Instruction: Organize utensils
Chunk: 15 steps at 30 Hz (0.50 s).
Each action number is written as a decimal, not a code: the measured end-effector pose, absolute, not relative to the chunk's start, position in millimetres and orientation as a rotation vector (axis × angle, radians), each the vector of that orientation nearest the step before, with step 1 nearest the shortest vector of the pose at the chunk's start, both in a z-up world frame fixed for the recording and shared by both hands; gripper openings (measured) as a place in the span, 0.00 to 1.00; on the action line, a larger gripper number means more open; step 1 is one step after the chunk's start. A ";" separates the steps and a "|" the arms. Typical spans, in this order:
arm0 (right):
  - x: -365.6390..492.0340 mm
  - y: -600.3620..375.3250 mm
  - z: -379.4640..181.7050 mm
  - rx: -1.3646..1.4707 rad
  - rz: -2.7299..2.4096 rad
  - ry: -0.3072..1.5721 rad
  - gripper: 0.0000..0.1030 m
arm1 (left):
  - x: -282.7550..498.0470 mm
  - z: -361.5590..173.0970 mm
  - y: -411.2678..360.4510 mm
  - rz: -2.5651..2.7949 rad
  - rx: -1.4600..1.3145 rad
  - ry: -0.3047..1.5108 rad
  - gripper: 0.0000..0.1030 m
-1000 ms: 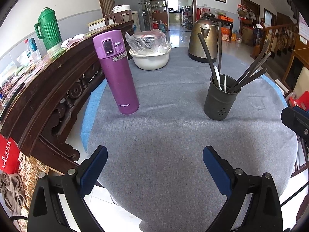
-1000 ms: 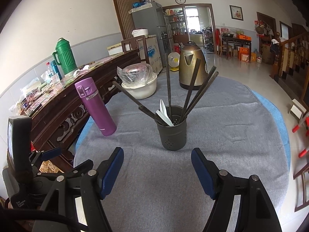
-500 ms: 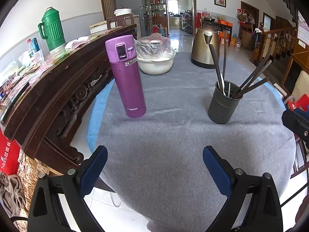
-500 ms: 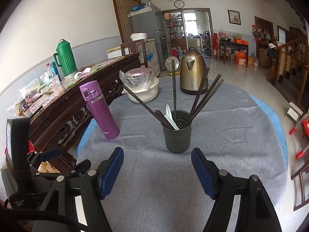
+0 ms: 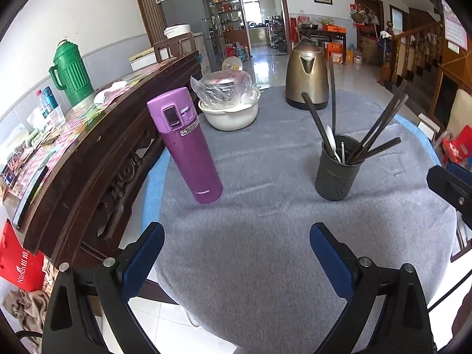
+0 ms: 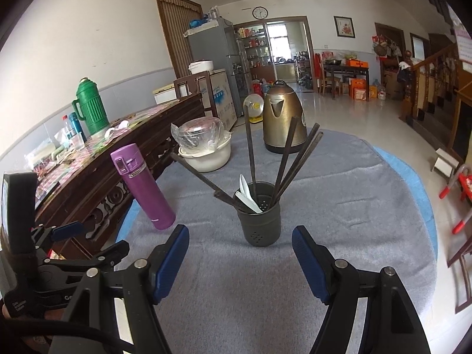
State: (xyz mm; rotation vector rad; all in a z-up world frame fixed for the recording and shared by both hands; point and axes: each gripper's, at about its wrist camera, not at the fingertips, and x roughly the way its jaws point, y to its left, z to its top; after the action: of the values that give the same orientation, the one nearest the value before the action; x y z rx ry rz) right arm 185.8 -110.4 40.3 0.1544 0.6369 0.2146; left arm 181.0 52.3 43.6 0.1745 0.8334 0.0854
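A dark grey utensil holder [image 5: 336, 174] [image 6: 260, 224] stands upright on the grey cloth of the round table [image 5: 265, 236]. Several dark chopsticks [image 5: 380, 126] [image 6: 295, 159] and a white spoon [image 5: 332, 141] [image 6: 246, 194] stick out of it. My left gripper [image 5: 236, 253] hovers open near the table's front edge, well short of the holder. Directly in front of the holder my right gripper [image 6: 240, 256] is open with nothing between its fingers. The left gripper's body [image 6: 59, 253] shows at the left of the right wrist view.
A purple flask [image 5: 185, 147] [image 6: 144, 185] stands left of the holder. Farther back are a white bowl with a bagged lid [image 5: 228, 109] [image 6: 205, 147] and a brass kettle [image 5: 308, 73] [image 6: 283, 121]. A dark wooden bench [image 5: 88, 153] runs along the left.
Both grippers have lifted and pulled back a little from the table, so the holder and flask look smaller and farther. Both stay open and the utensils have not moved.
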 end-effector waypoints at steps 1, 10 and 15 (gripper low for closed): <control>187.6 -113.4 39.4 0.161 0.220 0.637 0.73 | 180.9 44.1 50.0 0.092 0.183 0.835 0.96; 200.5 -139.3 27.2 0.195 0.280 0.646 0.73 | 177.6 52.4 29.9 0.186 0.220 0.839 0.96; 201.7 -155.3 23.7 0.195 0.330 0.630 0.73 | 175.0 57.3 17.9 0.242 0.217 0.845 0.96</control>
State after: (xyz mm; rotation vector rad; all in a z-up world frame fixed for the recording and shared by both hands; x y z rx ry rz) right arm 201.7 -155.3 23.7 0.1950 0.6304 0.3304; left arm 175.0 17.9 57.3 0.2174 0.8448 0.2418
